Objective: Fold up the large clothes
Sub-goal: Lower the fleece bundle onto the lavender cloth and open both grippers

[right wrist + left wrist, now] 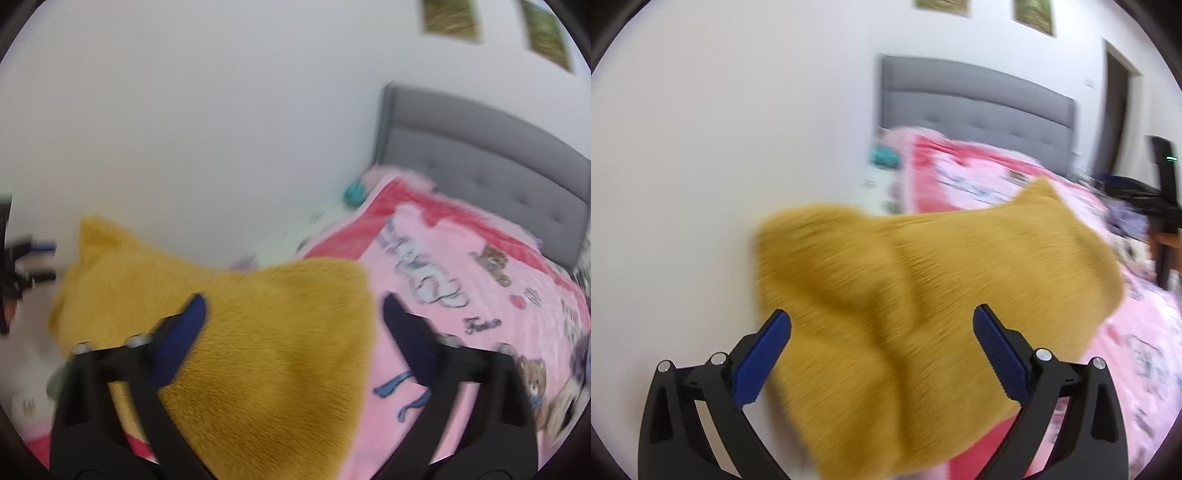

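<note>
Both wrist views look down, close over one bed (1137, 332).

Both grippers (882, 325) (293, 314) agape, empty.

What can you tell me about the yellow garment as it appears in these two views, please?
The yellow garment is mustard-coloured and looks like soft, fuzzy fleece. It is rumpled, with broad folds and a pointed corner sticking up at its far edge. It sits over the pink bed cover, between the spread blue pads of the left gripper and partly between those of the right gripper. Neither gripper's pads press on it. Motion blur hides any seams, sleeves or collar, so its type is unclear.
</note>
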The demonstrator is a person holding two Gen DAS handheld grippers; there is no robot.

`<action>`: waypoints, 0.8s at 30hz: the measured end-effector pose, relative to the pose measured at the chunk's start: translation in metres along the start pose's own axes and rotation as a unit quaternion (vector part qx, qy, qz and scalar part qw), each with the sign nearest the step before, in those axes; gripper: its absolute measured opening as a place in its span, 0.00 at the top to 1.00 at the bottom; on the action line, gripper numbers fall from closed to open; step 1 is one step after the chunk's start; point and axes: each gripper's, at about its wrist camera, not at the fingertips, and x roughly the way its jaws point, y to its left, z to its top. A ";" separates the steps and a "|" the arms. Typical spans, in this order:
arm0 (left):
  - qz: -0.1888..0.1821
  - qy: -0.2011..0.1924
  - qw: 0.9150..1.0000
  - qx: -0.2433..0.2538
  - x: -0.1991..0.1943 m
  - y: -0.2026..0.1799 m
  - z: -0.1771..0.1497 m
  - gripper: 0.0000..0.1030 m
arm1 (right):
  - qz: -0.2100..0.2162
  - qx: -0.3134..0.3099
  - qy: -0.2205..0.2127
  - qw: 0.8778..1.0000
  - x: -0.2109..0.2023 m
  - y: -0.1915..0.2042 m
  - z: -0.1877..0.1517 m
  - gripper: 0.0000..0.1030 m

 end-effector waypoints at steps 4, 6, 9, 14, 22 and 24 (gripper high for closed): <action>-0.012 0.073 0.997 -0.024 0.080 -0.013 0.057 0.06 | 0.006 0.015 0.048 0.999 0.047 0.003 0.013 0.53; -0.014 0.115 0.992 -0.054 0.114 0.003 0.064 0.06 | 0.012 0.044 0.089 0.995 0.076 -0.004 0.011 0.54; -0.025 0.165 0.982 -0.092 0.154 0.023 0.032 0.04 | -0.002 0.059 0.153 0.986 0.107 -0.010 -0.004 0.55; -0.045 0.174 0.967 -0.181 0.259 0.020 0.022 0.04 | -0.002 0.106 0.192 0.976 0.134 -0.017 -0.038 0.54; -0.042 0.139 0.968 -0.205 0.320 -0.016 -0.002 0.04 | 0.001 0.139 0.172 0.975 0.132 -0.011 -0.069 0.54; -0.023 0.123 0.972 -0.198 0.320 -0.025 0.004 0.04 | -0.009 0.139 0.169 0.976 0.132 -0.009 -0.068 0.53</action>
